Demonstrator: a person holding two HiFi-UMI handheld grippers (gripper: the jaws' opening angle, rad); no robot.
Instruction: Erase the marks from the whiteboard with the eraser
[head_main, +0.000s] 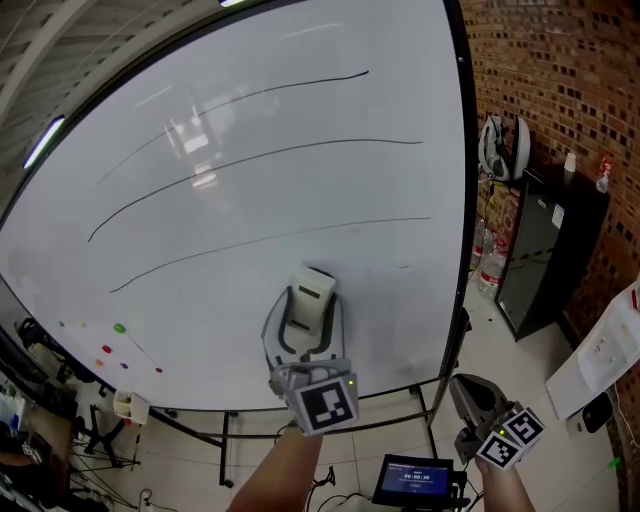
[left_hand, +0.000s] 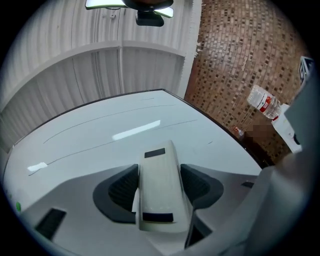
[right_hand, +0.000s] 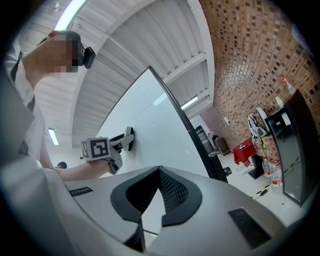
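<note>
Room: brick wall at right, whiteboard on a stand ahead.
Right gripper: low right, off the board, jaws pressed together, nothing in them.
Left gripper: jaws pinch white eraser by its long sides.
Eraser position: far end against board's lower middle, below the lowest line.
Marks: three long black lines across upper board, short dash near right edge.
Far right: black cabinet.
</note>
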